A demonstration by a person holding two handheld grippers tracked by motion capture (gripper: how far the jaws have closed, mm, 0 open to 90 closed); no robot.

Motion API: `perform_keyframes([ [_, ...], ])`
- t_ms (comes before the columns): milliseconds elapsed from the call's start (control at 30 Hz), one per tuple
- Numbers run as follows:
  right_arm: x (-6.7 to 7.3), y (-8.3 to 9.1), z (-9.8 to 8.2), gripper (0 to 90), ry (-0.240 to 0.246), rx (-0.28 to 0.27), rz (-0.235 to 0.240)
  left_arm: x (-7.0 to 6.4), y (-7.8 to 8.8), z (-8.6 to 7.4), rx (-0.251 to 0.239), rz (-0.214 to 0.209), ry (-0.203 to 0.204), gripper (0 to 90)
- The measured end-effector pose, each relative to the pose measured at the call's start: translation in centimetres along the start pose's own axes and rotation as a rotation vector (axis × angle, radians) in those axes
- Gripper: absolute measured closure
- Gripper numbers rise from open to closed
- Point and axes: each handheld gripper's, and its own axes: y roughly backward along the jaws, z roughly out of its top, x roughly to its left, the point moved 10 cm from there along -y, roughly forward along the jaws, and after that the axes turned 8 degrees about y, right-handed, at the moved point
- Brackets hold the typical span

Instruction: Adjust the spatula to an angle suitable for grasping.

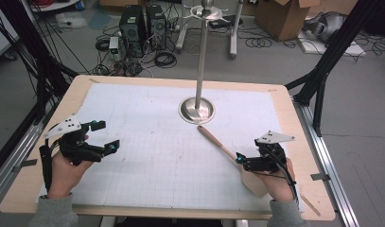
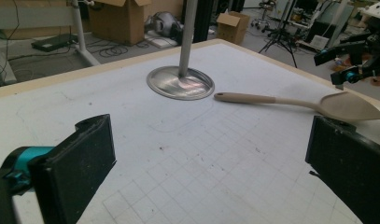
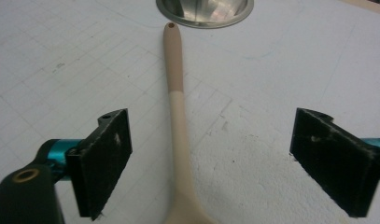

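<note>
A wooden spatula (image 1: pixel 228 153) lay flat on the white tabletop (image 1: pixel 147 142), its thin handle tip close to the round silver base (image 1: pixel 197 109) of a tall metal pole (image 1: pixel 201 61), its wide end toward the person's right side. The right gripper (image 1: pixel 243 161) hung just above the spatula, near the wide end, with its fingers (image 3: pixel 108 163) spread wide (the handle ran between them, but they did not touch it). The left gripper (image 1: pixel 105 137) sat well apart on the other side of the tabletop, fingers (image 2: pixel 80 168) spread too, holding nothing. Nothing lay between the spatula and the pole's base. Past the tabletop, the floor held cardboard boxes (image 1: pixel 284 16), black computer towers (image 1: pixel 142 26) and tangled cables (image 1: pixel 164 59).
</note>
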Motion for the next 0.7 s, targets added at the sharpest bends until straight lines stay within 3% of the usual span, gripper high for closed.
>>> perform_keyframes([
  [333, 0.1, 0.6, 0.5, 11.4, 0.001, -0.040, -0.006, 0.0, 0.0, 0.0, 0.000, 0.002, -0.003, 1.8],
  [700, 1.0, -0.7, 0.8, 11.4, 0.028, -0.017, 0.013, 0.0, 0.1, 0.0, -0.001, 0.002, -0.004, 1.8],
])
